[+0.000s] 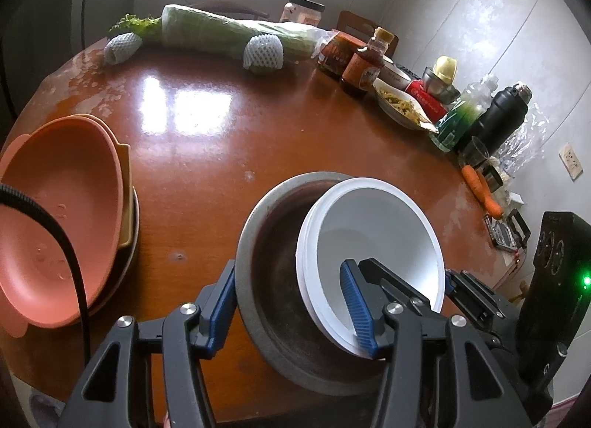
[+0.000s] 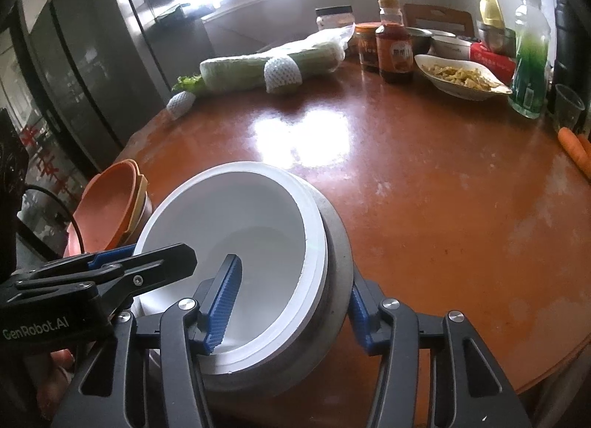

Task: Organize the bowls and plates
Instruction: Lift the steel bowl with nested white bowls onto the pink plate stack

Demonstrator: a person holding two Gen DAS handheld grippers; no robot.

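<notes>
A white bowl (image 1: 373, 239) leans tilted inside a grey bowl (image 1: 273, 317) near the front of the round wooden table (image 1: 192, 139). My left gripper (image 1: 291, 311) straddles both bowls' near-left walls, one finger outside the grey bowl, one inside the white bowl. My right gripper (image 2: 291, 311) straddles the near-right walls of the white bowl (image 2: 240, 228) and the grey bowl (image 2: 338, 247) the same way. Both sets of jaws stand wide. A stack of orange and yellow plates (image 1: 62, 213) lies to the left; it also shows in the right wrist view (image 2: 110, 210).
Along the far edge lie a wrapped cabbage (image 1: 225, 30), sauce jars and a bottle (image 1: 364, 62), a dish of food (image 1: 402, 106), a green bottle (image 1: 458, 114), a black flask (image 1: 498, 117), a glass (image 1: 476, 149) and carrots (image 1: 482, 187).
</notes>
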